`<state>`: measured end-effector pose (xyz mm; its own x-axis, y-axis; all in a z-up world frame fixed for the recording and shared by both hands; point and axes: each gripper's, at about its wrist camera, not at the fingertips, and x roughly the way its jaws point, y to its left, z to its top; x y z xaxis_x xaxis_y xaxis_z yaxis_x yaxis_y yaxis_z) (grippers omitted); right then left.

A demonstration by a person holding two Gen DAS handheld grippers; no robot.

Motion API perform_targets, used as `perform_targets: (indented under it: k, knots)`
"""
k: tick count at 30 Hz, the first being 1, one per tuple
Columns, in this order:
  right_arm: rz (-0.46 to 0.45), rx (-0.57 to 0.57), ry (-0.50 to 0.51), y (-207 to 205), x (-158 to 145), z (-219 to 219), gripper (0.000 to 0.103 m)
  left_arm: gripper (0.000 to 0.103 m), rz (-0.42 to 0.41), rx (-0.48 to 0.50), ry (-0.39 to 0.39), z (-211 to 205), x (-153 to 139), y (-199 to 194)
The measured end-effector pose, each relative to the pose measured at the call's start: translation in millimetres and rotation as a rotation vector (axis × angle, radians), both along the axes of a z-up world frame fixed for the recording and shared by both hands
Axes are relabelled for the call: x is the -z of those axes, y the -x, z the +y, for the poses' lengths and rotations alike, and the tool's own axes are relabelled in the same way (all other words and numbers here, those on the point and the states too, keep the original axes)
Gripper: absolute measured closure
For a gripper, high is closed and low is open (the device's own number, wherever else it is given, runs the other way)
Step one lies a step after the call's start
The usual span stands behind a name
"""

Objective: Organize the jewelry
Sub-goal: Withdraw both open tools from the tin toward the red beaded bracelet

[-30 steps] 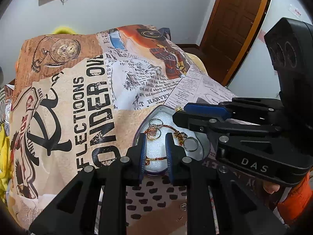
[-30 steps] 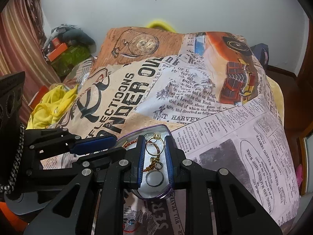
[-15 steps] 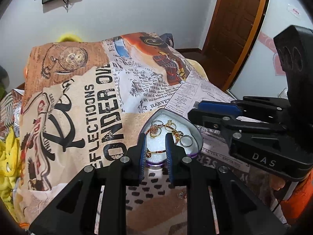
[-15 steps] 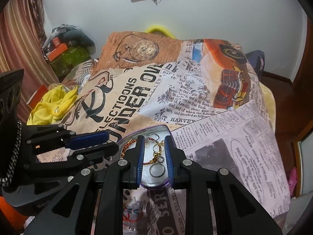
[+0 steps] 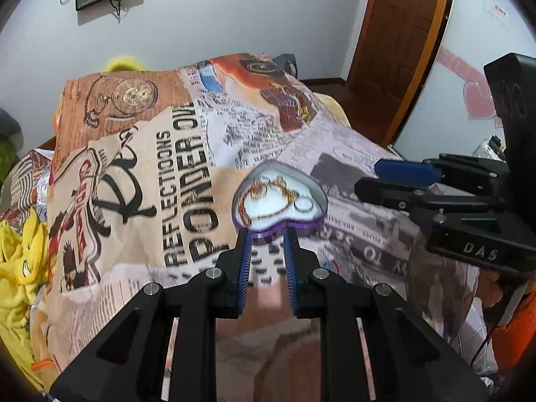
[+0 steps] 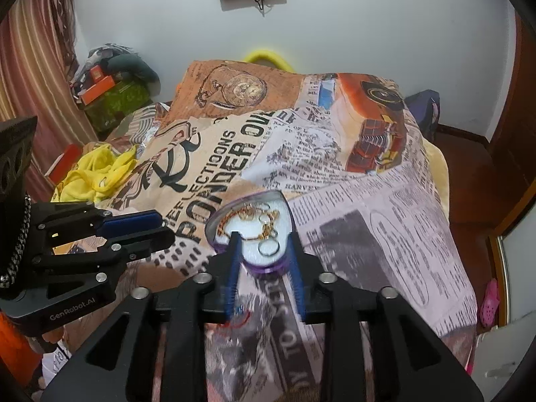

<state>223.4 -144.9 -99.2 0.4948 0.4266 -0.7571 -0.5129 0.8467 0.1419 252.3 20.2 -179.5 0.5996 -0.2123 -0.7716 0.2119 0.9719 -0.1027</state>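
Note:
A purple heart-shaped jewelry box (image 5: 279, 201) with a white lining lies open on the bed; it also shows in the right wrist view (image 6: 254, 231). Inside lie gold chains (image 5: 268, 197), gold rings and a silver ring (image 6: 268, 248). My left gripper (image 5: 266, 234) is open and empty, just short of the box's near rim. My right gripper (image 6: 264, 238) is open and empty, its fingertips either side of the box's near end. Each gripper shows in the other's view: the right one (image 5: 402, 181) beside the box, the left one (image 6: 140, 231) to its left.
The bed is covered by a newspaper-print blanket (image 6: 335, 154). Yellow cloth (image 6: 97, 171) lies at its left edge. A wooden door (image 5: 395, 43) stands at the right. Clutter (image 6: 114, 87) sits by the curtain. A small red item (image 6: 239, 315) lies under my right gripper.
Both grippers have pulled back and up from the box. The right jaws have opened wider. The jewelry stays in the box.

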Motion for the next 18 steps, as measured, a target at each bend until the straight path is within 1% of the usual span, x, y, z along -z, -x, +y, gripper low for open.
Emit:
perform_targets:
  k: [5,8,10,13,18]
  knots:
    - [0.022,0.02,0.012,8.5,6.8,-6.7,0.069,0.085,0.028,0.0,0.004,-0.2,8.9,12.2]
    - [0.033,0.025,0.031,15.3,13.5,-9.4,0.069,0.085,0.06,0.004,0.014,-1.6,18.3,16.5]
    - [0.044,0.025,0.031,18.8,17.5,-10.9,0.069,0.084,0.101,0.007,0.023,-3.1,29.9,17.2]
    - [0.059,0.029,0.026,24.5,22.5,-15.3,0.069,0.084,0.148,0.01,0.015,-7.8,46.1,17.3]
    - [0.081,0.023,0.029,30.0,30.3,-19.7,0.069,0.084,0.191,0.023,0.003,-14.8,62.4,13.8]
